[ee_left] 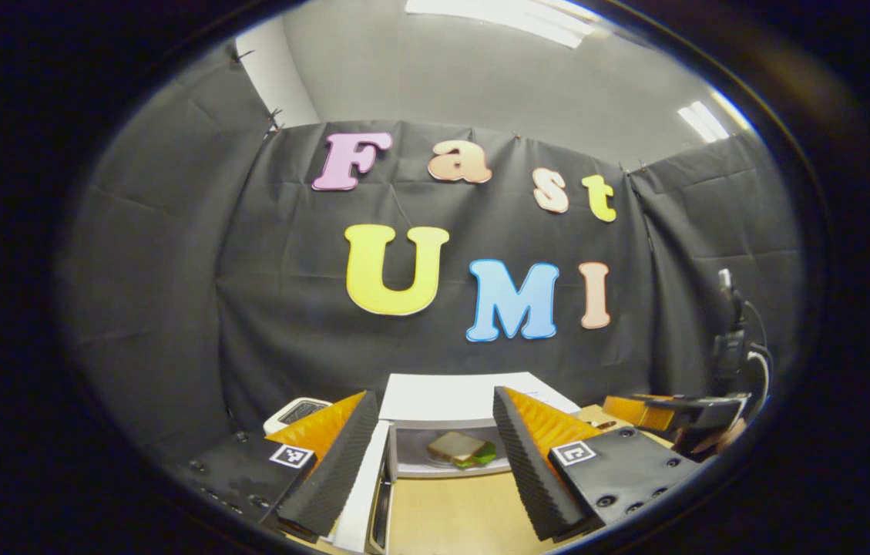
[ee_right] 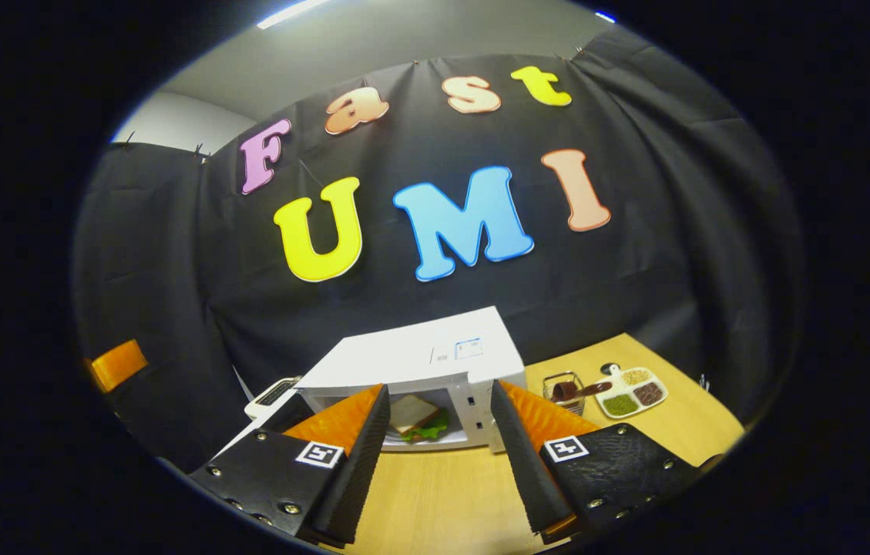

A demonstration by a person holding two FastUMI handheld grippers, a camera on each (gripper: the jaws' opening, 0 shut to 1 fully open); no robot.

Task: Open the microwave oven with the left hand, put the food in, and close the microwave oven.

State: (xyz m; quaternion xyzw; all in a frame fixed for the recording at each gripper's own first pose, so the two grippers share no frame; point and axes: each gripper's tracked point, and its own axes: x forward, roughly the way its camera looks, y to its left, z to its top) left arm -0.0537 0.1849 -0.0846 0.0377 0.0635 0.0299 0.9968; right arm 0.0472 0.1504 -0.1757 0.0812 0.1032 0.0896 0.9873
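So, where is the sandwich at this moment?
The sandwich lies inside the open microwave oven on the table; in both gripper views it shows between the spread fingers.

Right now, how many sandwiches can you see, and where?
1. The sandwich lies inside the open microwave, on the table; it also shows in the left gripper view. Others could be hidden deeper in the cavity.
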